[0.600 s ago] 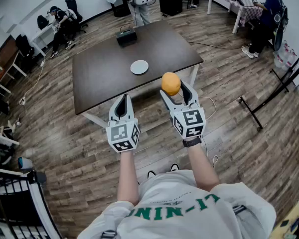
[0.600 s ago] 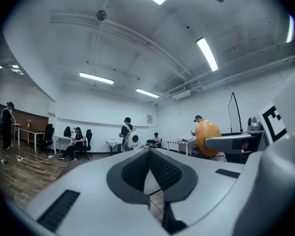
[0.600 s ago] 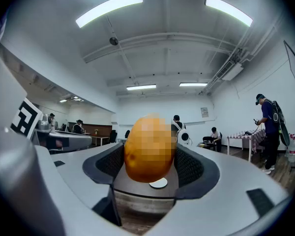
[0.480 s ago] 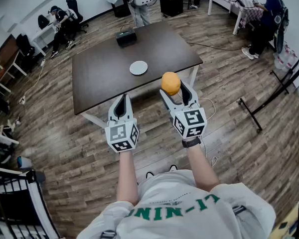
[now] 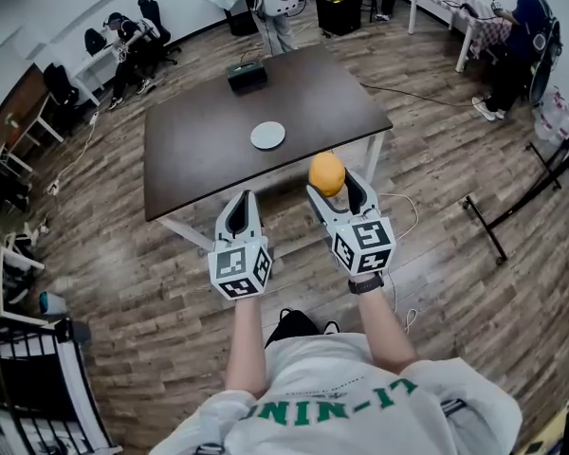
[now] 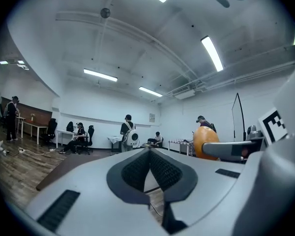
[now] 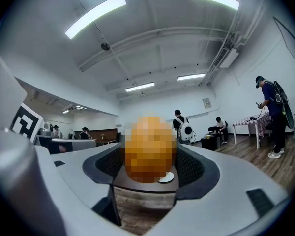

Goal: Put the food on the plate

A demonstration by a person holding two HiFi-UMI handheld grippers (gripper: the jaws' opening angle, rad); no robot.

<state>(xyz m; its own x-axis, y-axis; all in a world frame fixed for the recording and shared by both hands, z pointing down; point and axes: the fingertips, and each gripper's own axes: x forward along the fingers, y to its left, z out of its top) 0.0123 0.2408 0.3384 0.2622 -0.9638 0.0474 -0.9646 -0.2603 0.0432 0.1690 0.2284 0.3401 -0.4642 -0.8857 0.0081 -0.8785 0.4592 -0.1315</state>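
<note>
Holding the food (image 5: 327, 173) in the right gripper (image 5: 334, 186), jaws wide around it, just off the table's (image 5: 199, 159) near edge. Onward at eleven o'clock to the plate (image 5: 267, 136), mid-table, well apart. Left gripper (image 5: 239, 204) pinched together, empty, at eight o'clock.

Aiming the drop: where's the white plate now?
In the head view the plate lies near the middle of the dark table, with a black box beyond it toward the far edge.

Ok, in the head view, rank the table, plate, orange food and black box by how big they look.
1. table
2. orange food, but it is held nearer the camera, so unsure
3. black box and plate look about alike, so not ranked
</note>
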